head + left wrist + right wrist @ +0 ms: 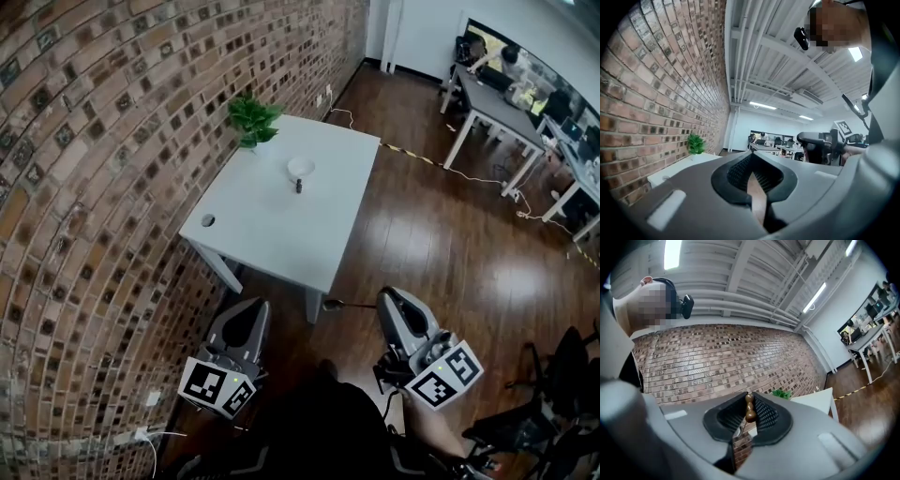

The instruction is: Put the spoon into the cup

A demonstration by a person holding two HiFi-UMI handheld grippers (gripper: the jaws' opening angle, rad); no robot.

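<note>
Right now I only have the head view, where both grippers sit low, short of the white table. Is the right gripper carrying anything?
Observer: Yes. In the right gripper view, the right gripper is shut on a spoon. The brown beaded end of its handle stands between the jaws.
Operator: And the left one?
Observer: The left gripper has its jaws together with nothing between them.
Operator: Does either gripper view show the cup?
Observer: Neither. Both catch only the potted plant and part of the table.
</note>
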